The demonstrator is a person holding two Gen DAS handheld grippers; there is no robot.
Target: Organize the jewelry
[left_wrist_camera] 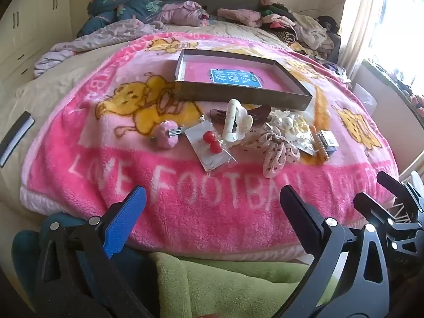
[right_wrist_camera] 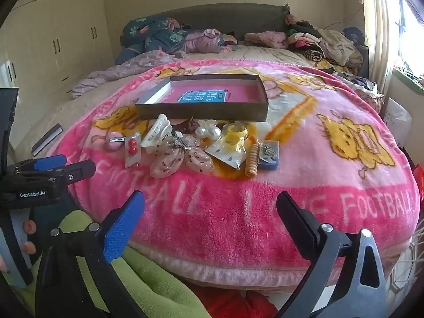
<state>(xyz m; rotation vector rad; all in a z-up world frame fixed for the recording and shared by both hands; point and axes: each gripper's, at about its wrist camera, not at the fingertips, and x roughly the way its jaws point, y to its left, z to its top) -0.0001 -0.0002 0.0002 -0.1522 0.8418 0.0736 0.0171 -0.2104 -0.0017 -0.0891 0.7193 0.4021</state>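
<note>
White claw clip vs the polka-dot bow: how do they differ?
The white claw clip is glossy hard plastic; the polka-dot bow is soft sheer fabric with dark dots. The clip arches up, propped at the pile's back by the box; the bow lies flat and spread toward the near edge. Both rest untouched on the pink blanket, outside the box.
</note>
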